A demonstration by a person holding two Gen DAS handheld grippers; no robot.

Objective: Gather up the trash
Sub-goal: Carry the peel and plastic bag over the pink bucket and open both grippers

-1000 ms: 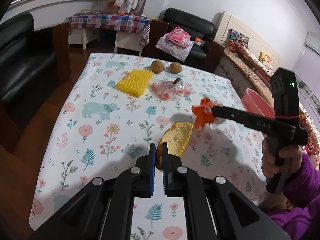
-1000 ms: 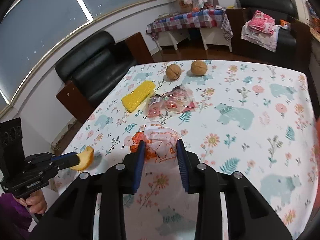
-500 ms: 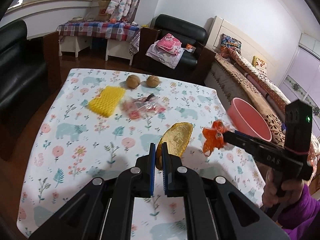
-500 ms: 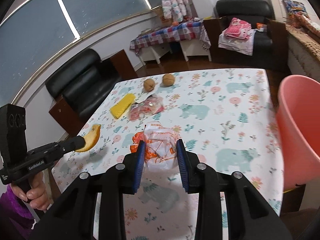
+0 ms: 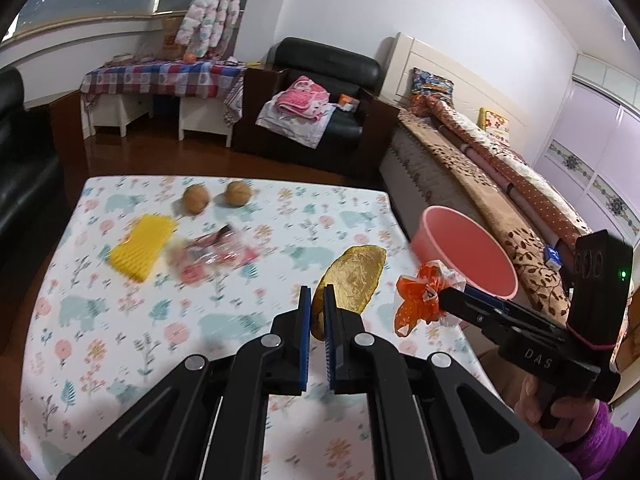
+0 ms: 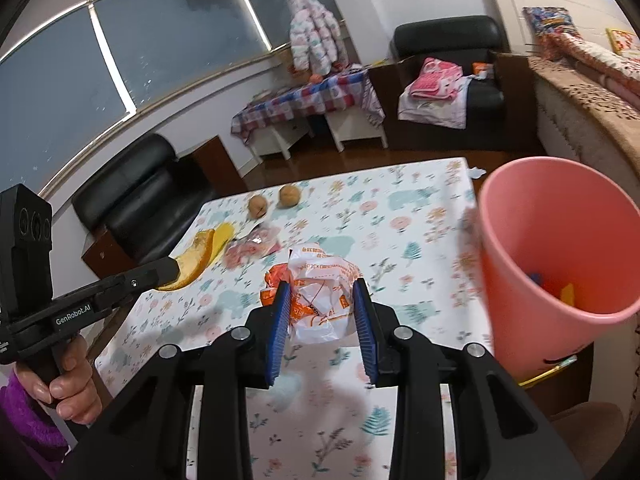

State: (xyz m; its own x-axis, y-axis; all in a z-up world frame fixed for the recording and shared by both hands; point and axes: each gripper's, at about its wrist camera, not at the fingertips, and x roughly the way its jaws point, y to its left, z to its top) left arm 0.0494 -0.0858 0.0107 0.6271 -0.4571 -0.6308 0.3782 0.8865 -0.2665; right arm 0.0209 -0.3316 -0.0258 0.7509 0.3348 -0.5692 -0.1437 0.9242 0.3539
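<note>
My left gripper (image 5: 317,293) is shut on a yellow fruit peel (image 5: 354,278), held up above the table; the right wrist view shows the same peel (image 6: 196,256) at the tip of that gripper (image 6: 170,268). My right gripper (image 6: 322,288) is shut on a crumpled orange-and-white wrapper (image 6: 320,300); that wrapper (image 5: 420,300) hangs beside the peel in the left wrist view. A pink bin (image 6: 560,256) stands just right of the table, with coloured scraps inside. It lies right of both grippers.
On the floral tablecloth (image 5: 120,320) lie a yellow foam net (image 5: 140,250), a clear red-printed wrapper (image 5: 216,258) and two walnuts (image 5: 195,199). Black armchairs stand left and behind, a covered bed to the right. A person's hand in a purple sleeve (image 5: 580,432) holds the right gripper.
Both grippers have lifted and swung right toward the pink bin, each keeping its load. The bin has come into full view, large and near in the right wrist view.
</note>
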